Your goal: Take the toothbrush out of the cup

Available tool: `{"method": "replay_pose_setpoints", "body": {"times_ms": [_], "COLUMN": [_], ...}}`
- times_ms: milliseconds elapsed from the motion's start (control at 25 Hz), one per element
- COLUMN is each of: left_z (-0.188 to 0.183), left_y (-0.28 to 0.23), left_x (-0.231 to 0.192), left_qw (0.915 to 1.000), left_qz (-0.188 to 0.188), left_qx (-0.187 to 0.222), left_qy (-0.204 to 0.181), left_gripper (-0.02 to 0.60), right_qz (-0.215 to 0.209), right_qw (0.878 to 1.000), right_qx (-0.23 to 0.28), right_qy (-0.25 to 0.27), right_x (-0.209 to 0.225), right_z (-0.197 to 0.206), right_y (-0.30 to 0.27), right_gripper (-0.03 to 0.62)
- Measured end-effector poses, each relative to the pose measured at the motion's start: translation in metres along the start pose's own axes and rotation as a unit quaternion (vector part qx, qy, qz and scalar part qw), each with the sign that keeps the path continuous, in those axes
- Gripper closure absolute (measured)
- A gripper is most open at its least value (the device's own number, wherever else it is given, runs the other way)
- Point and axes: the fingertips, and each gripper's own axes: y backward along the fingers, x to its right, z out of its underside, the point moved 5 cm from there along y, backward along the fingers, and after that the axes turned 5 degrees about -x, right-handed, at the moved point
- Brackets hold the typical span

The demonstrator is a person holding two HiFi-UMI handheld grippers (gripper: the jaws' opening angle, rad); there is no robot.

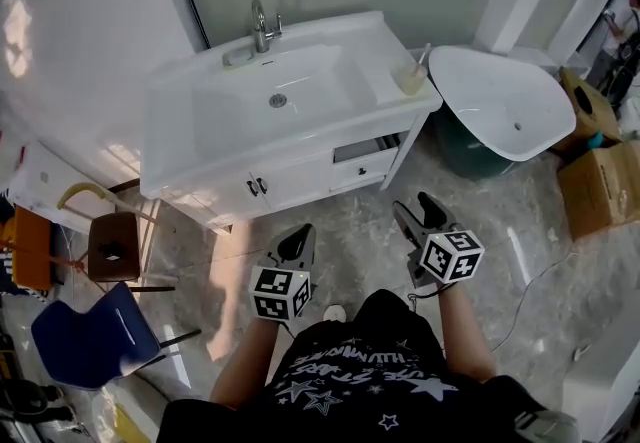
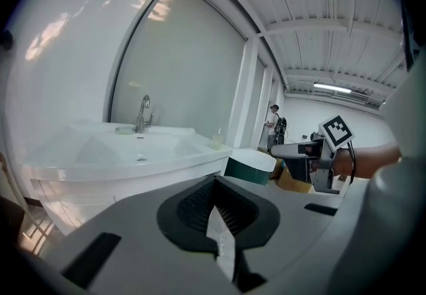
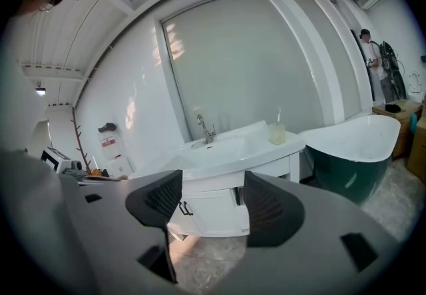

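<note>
A clear cup (image 1: 411,77) with a toothbrush (image 1: 423,57) standing in it sits on the right corner of the white vanity sink (image 1: 200,166). Both grippers hover over the floor in front of the vanity, well short of the cup. My left gripper (image 1: 297,245) has its jaws together with nothing between them. My right gripper (image 1: 420,215) stands open and empty. In the right gripper view the cup (image 3: 276,133) shows past the right gripper (image 3: 206,204), beyond its right jaw. The left gripper view has the left gripper (image 2: 216,210) low and the cup (image 2: 217,138) small on the counter edge.
A faucet (image 1: 260,28) stands at the back of the basin. A white bathtub (image 1: 500,101) with a dark green outside is right of the vanity. Cardboard boxes (image 1: 600,181) lie at far right. A brown stool (image 1: 113,247) and a blue chair (image 1: 95,336) are on the left.
</note>
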Motion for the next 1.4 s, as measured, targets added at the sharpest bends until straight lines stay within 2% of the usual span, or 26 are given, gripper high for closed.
{"method": "replay_pose_setpoints", "body": {"times_ms": [280, 480, 960, 1400], "left_z": [-0.022, -0.042, -0.106, -0.151], "left_y": [-0.034, -0.068, -0.188, -0.277], "left_x": [-0.006, -0.011, -0.037, -0.038], "left_qw": [0.9999, 0.9999, 0.9993, 0.9991], "left_qz": [0.012, 0.008, -0.034, -0.039], "left_qx": [-0.002, 0.002, -0.011, -0.014], "left_qy": [-0.010, -0.015, -0.006, -0.004], "left_gripper": [0.566, 0.566, 0.566, 0.566], "right_qz": [0.009, 0.010, -0.015, -0.015], "right_qw": [1.000, 1.000, 1.000, 0.999], "right_qx": [0.005, 0.009, 0.002, 0.002], "right_qy": [-0.014, -0.018, -0.024, -0.029], "right_x": [0.022, 0.055, 0.158, 0.234], "right_z": [-0.015, -0.031, -0.112, -0.167], "right_y": [-0.026, -0.054, -0.155, -0.211], "right_gripper": [0.309, 0.309, 0.309, 0.309]}}
